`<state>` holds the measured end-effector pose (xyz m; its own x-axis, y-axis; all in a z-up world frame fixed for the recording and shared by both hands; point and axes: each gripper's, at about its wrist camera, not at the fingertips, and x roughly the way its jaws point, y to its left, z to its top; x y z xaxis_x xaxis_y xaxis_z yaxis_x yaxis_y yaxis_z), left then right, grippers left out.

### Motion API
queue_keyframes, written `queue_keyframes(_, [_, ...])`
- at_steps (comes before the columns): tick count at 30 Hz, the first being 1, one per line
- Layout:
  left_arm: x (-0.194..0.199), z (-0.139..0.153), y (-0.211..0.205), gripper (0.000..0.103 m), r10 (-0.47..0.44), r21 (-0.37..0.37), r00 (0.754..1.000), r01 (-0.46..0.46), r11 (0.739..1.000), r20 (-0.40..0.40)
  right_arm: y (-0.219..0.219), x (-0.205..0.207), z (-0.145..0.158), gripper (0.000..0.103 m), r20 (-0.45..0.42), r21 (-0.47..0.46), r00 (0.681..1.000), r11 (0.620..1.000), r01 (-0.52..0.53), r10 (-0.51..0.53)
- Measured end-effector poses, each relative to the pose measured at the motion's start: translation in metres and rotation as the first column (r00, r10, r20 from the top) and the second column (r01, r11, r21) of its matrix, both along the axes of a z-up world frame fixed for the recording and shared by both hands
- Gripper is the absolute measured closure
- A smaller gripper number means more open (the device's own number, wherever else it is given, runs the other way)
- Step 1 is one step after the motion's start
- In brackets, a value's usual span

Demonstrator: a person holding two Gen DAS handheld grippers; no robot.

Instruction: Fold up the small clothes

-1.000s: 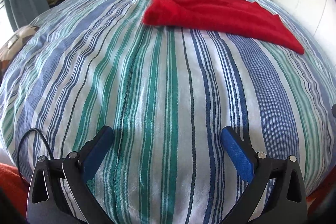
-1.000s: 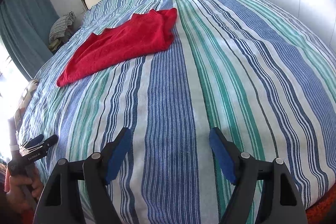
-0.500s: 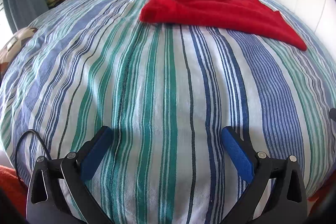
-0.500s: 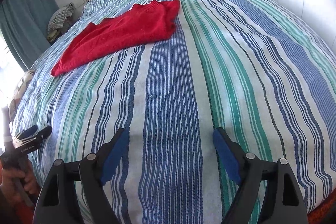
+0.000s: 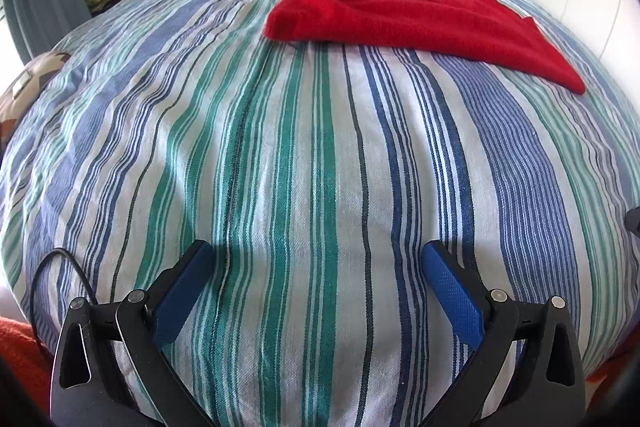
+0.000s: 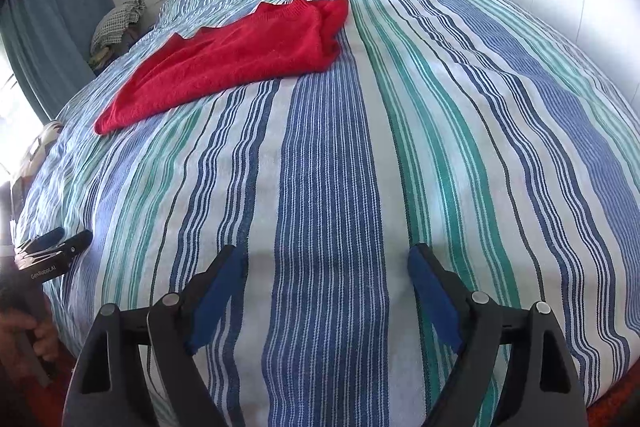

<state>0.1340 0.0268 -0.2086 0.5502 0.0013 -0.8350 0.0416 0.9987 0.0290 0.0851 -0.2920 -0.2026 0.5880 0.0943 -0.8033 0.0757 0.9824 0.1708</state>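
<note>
1. We see the red sweater (image 5: 408,15) lying partly folded far up the striped bed (image 5: 280,167), well apart from both tools.
2. Left tool (image 5: 316,287): jaws spread wide, nothing between them but bedspread.
3. Right tool (image 6: 324,291): jaws wide too, empty.
4. Step in hand, we judge: reach for the sweater.
5. To do it well, we pinch one edge at each end, low to the bed, keeping bedspread fabric out of the bite.

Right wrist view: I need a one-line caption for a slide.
Open right tool hovers empty over a striped bedspread, a red sweater lying flat farther up the bed.
</note>
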Motion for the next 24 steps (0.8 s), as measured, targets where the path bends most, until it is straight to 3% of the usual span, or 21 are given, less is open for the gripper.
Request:
queue_keyframes(3, [0.003, 0.010, 0.003, 0.001, 0.011, -0.016, 0.999, -0.012, 1.000, -0.047, -0.001, 0.000, 0.000, 0.018, 0.000, 0.005, 1.000, 1.000, 0.000, 0.000])
queue_keyframes(7, [-0.002, 0.040, 0.018, 0.001, 0.058, -0.179, 0.998, -0.062, 0.982, -0.026, -0.003, 0.000, 0.001, 0.018, -0.002, 0.024, 1.000, 1.000, 0.005, -0.005])
queue_keyframes(9, [-0.006, 0.051, 0.022, 0.001, 0.063, -0.219, 0.998, -0.062, 0.974, 0.000, -0.002, 0.000, 0.000, 0.016, -0.006, 0.016, 1.000, 1.000, 0.004, -0.004])
queue_keyframes(12, [-0.010, 0.051, 0.021, 0.001, 0.044, -0.193, 0.999, -0.037, 0.980, 0.032, 0.004, 0.002, -0.001, 0.013, -0.011, -0.010, 1.000, 1.000, -0.004, 0.004])
queue_keyframes(15, [-0.008, 0.034, 0.022, 0.001, 0.029, -0.155, 1.000, -0.030, 0.987, -0.007, 0.006, 0.002, -0.001, 0.013, -0.016, -0.027, 1.000, 1.000, -0.006, 0.006])
queue_keyframes(18, [-0.003, 0.029, 0.026, 0.001, 0.030, -0.167, 0.999, -0.034, 0.985, -0.025, 0.003, 0.006, 0.007, 0.013, -0.028, -0.002, 1.000, 1.000, 0.004, -0.004])
queue_keyframes(22, [0.001, 0.037, 0.032, 0.001, 0.037, -0.147, 0.999, -0.032, 0.989, 0.034, -0.009, 0.031, 0.050, 0.014, 0.042, 0.063, 0.999, 0.998, -0.018, 0.015])
queue_keyframes(24, [0.006, 0.035, 0.034, 0.001, 0.042, -0.136, 0.999, -0.038, 0.990, 0.033, -0.017, 0.065, 0.078, 0.014, 0.093, 0.061, 0.995, 0.997, -0.047, 0.041])
